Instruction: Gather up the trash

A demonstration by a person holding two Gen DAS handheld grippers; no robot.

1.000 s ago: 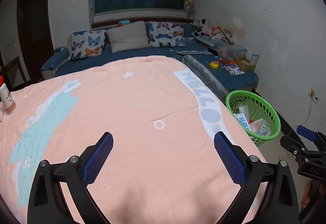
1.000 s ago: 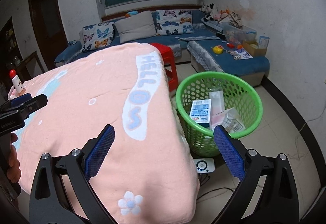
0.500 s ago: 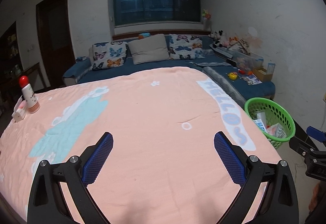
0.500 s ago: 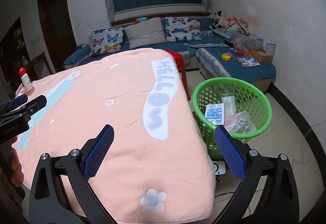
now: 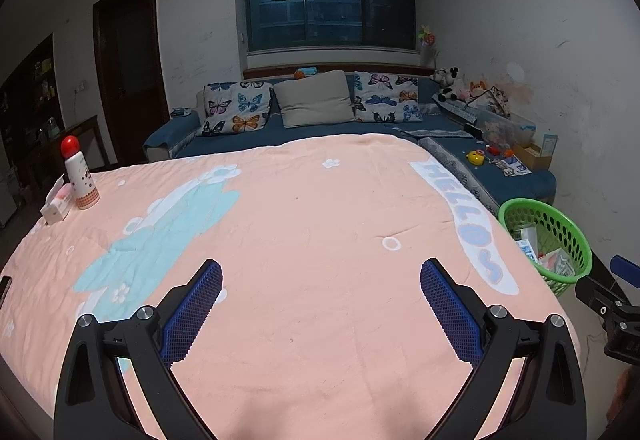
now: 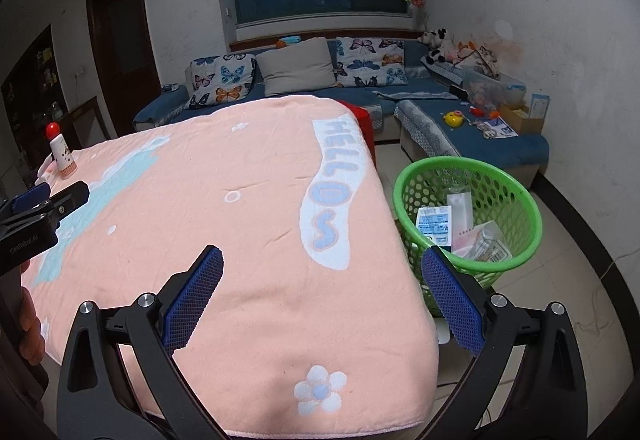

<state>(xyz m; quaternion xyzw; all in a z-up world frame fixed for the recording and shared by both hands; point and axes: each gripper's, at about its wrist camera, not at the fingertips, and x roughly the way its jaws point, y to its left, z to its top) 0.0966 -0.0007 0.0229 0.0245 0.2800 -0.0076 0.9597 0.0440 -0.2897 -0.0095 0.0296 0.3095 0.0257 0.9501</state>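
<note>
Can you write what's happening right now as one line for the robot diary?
step: trash collecting | left gripper: jaws open, empty | right gripper: jaws open, empty | green basket: holds wrappers, beside pink-covered table

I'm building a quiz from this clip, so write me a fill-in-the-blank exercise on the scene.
1. The discarded packets lie inside a basket whose colour is ____.
2. The word on the white band of the pink blanket reads ____.
3. The white bottle at the far left corner has a cap coloured ____.
4. Both the left gripper and the right gripper hold ____.

Missing words: green; HELLO; red; nothing
</note>
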